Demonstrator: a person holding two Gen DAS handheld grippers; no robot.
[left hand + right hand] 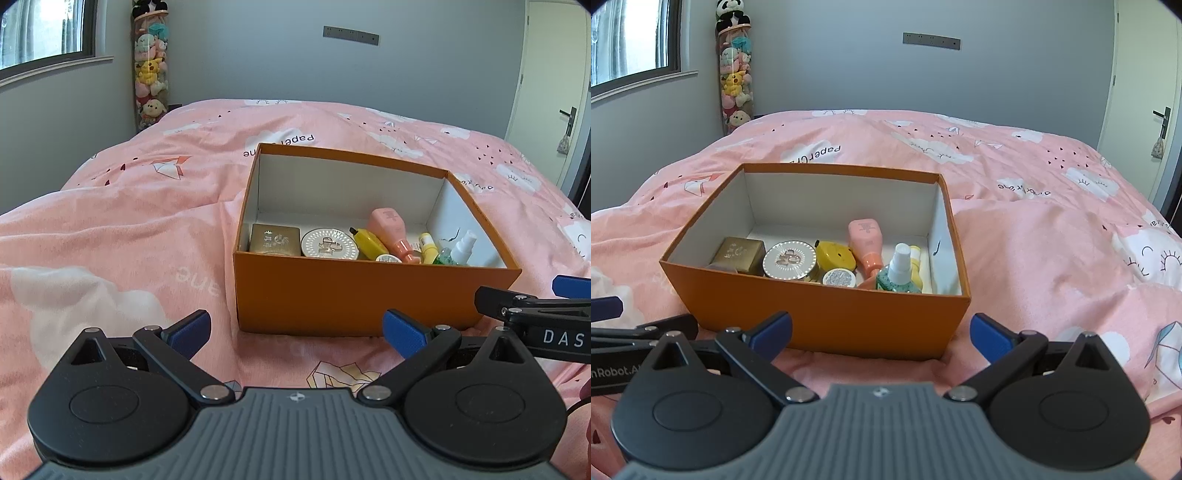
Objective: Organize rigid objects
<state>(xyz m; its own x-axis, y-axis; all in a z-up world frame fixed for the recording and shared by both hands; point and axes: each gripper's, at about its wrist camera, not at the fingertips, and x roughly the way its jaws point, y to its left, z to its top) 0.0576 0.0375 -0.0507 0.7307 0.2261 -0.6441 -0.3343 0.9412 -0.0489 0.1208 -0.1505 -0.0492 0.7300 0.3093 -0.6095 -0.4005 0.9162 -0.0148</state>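
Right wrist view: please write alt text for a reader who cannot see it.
An open orange box on a pink bedspread holds small cosmetics: a gold case, a round compact, a pink bottle and a spray bottle. The right tool hangs open before it, holding nothing.

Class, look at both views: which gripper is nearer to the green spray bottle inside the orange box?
Right. The right gripper sits just outside the box's near wall, almost facing the green spray bottle; the left gripper is off toward the box's left end, farther away.
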